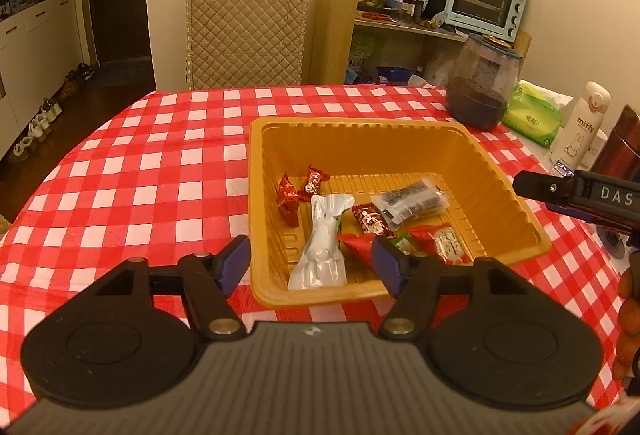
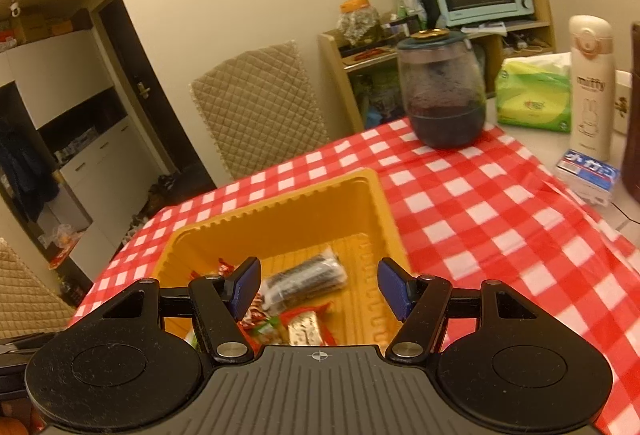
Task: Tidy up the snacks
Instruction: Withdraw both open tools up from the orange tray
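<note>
both tools wide and empty: left tool [image 1: 312,263] at the orange tray's [image 1: 508,171] near rim, right tool [image 2: 318,285] above it; snacks [image 1: 324,239] lie inside, on the checkered desk [image 1: 152,163].

Red-wrapped snacks [image 2: 296,327] vanish behind the right gripper [image 2: 318,289] body; a dark bottle [image 1: 618,151] is cut by the frame edge; cluttered shelf [image 1: 400,17] packets stay too small to identify.

right tongs [image 2: 318,285]: agape, empty | over tray [image 2: 276,225] | dark packet [image 2: 306,279] inside
</note>
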